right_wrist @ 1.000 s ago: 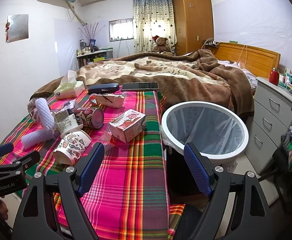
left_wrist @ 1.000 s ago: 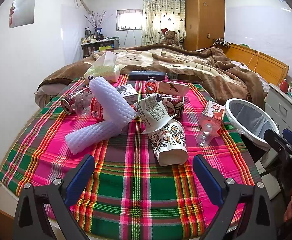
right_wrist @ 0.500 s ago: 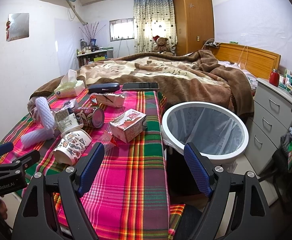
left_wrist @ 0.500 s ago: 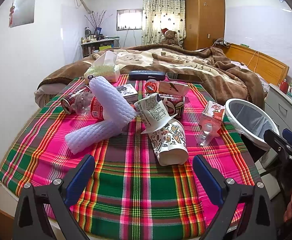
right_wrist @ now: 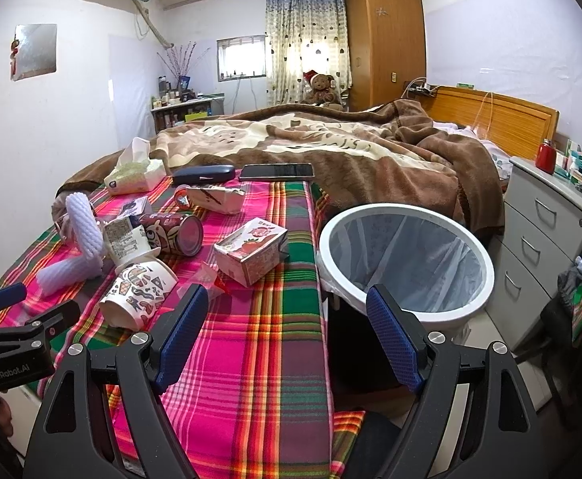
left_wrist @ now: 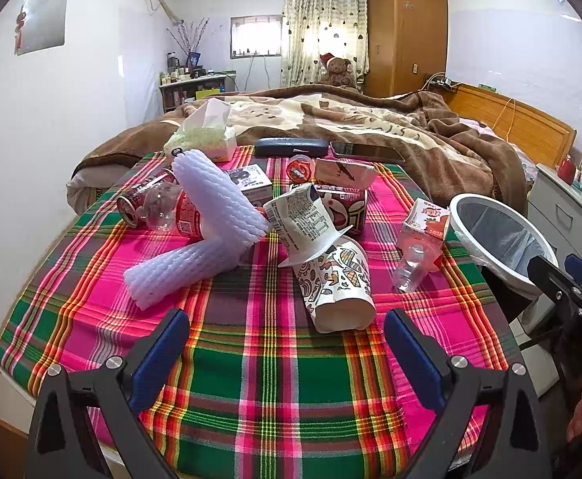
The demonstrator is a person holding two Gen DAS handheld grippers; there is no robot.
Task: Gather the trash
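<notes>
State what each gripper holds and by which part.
Nothing is held. The left gripper and right gripper are both open and empty above the plaid cloth.

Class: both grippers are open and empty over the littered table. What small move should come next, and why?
Probably ease the left gripper forward to the patterned paper cup. Its jaws stand open, the cup lies on its side straight ahead as the nearest trash, and the lined bin waits beside the table.
</notes>
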